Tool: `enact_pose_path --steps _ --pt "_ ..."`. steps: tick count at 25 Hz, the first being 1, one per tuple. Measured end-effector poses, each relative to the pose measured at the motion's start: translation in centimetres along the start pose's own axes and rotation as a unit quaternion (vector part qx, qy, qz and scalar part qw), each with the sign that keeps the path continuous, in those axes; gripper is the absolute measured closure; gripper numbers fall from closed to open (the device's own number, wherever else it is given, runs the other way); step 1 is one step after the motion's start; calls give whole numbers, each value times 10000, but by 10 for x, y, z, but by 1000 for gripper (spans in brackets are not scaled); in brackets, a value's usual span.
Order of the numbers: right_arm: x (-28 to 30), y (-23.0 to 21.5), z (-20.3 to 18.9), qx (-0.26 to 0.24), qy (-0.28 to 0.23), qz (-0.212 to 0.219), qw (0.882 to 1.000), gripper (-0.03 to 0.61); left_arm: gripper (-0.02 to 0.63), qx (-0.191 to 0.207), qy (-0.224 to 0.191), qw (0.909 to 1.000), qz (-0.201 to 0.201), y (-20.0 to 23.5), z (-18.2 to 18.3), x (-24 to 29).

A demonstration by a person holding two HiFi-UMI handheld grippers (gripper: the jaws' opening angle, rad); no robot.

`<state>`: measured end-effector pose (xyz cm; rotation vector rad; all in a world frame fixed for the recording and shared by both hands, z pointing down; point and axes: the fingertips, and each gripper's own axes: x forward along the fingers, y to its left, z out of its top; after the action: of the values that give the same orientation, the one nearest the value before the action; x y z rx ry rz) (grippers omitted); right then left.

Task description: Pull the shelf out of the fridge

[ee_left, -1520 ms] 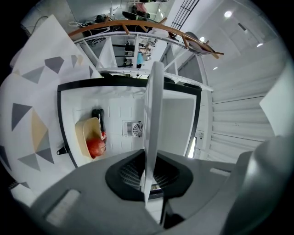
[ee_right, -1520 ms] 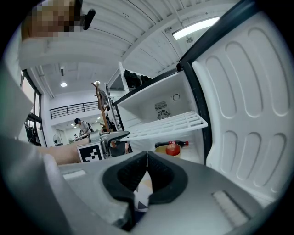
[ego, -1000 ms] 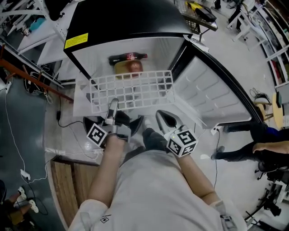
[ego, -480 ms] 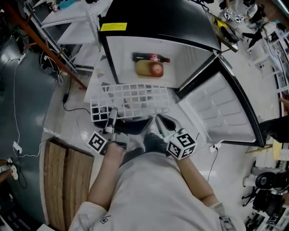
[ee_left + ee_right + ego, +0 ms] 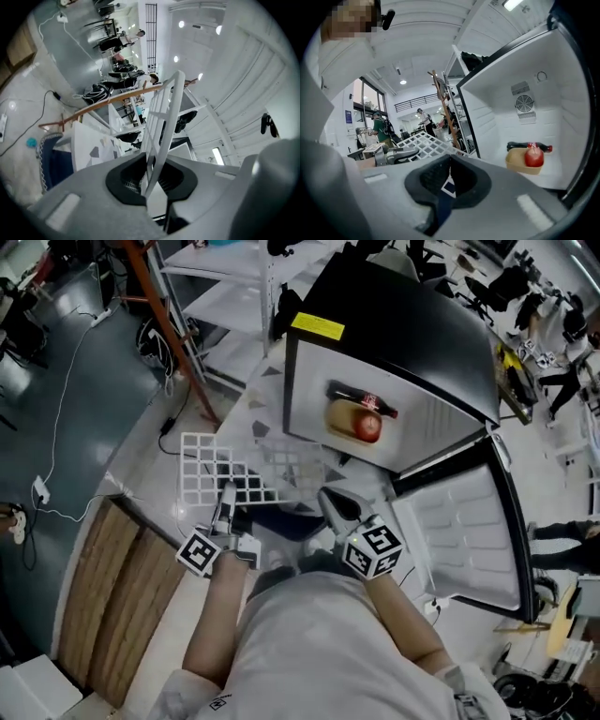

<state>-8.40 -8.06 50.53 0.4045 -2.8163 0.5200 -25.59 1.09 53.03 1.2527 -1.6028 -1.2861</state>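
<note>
While the shelf [image 5: 223, 470] is held clear of the fridge [image 5: 403, 343] by the left claw [image 5: 226, 493], its jaws have just been eased wider. The right claw [image 5: 328, 499] is clenched, empty.

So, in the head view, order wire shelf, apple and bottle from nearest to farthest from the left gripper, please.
1. Wire shelf: between the left gripper's jaws, which have just been opening.
2. Apple: inside the fridge, in front.
3. Bottle: behind the apple.
</note>
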Motion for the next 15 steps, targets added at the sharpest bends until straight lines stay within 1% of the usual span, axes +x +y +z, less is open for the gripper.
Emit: enact_pose_path --steps 5,7,9,10,12,15 --pt "22 8 16 -171 28 446 9989 575 572 614 -374 9968 341 -3 33 -15" --pt "31 12 25 -314 24 593 9977 575 572 1104 -460 9918 453 -9 47 -19" --pt "39 15 32 -484 11 733 9961 575 572 1686 -554 9832 420 -22 59 -19" --pt "42 16 36 -569 -2 796 9952 575 572 1991 -604 9773 397 -31 65 -19" --pt "48 18 44 -716 -42 907 9933 575 574 2532 -661 9642 434 -49 72 -18" --pt "56 23 57 -905 -130 1057 9902 575 577 3181 -747 9440 465 -71 80 -16"
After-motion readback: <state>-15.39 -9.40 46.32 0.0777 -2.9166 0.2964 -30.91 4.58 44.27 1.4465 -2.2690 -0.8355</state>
